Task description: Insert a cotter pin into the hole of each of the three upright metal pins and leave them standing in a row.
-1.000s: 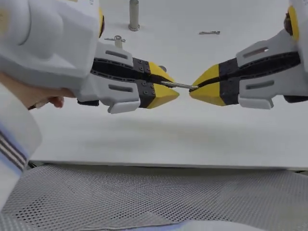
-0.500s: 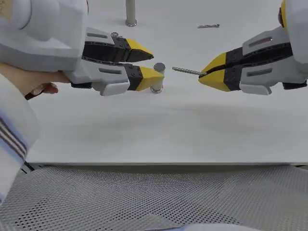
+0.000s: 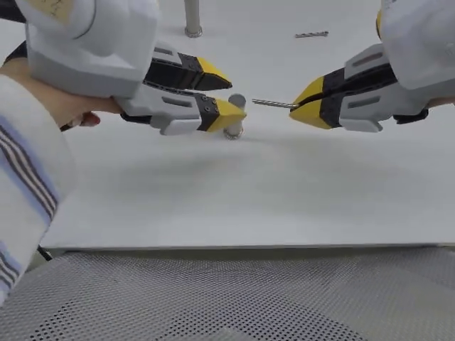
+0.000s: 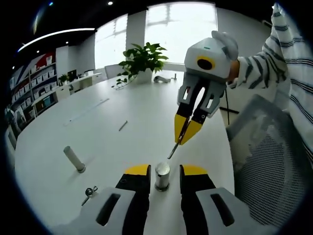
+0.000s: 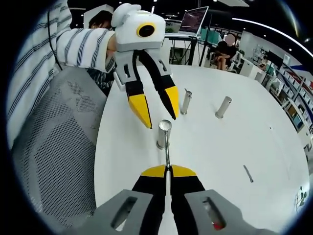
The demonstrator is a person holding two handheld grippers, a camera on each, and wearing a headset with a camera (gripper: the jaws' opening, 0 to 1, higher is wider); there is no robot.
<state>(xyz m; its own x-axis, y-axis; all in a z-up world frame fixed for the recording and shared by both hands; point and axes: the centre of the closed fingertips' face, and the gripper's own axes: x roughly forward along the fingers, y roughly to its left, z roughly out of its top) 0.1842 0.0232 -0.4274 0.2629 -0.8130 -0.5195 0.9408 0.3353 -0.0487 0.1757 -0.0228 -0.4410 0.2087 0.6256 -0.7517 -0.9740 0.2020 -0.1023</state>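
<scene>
On the white worktop, the left claw is open, its jaws on either side of an upright metal pin and not touching it. The right claw grips a cotter pin, its tip near the metal pin's head.

Bright daylight from the window, soft shadows, fisheye-bent edges.

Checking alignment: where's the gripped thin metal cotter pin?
Head view, centre-right: thin metal cotter pin held by the right gripper, tip just short of the nearest upright metal pin.
</scene>
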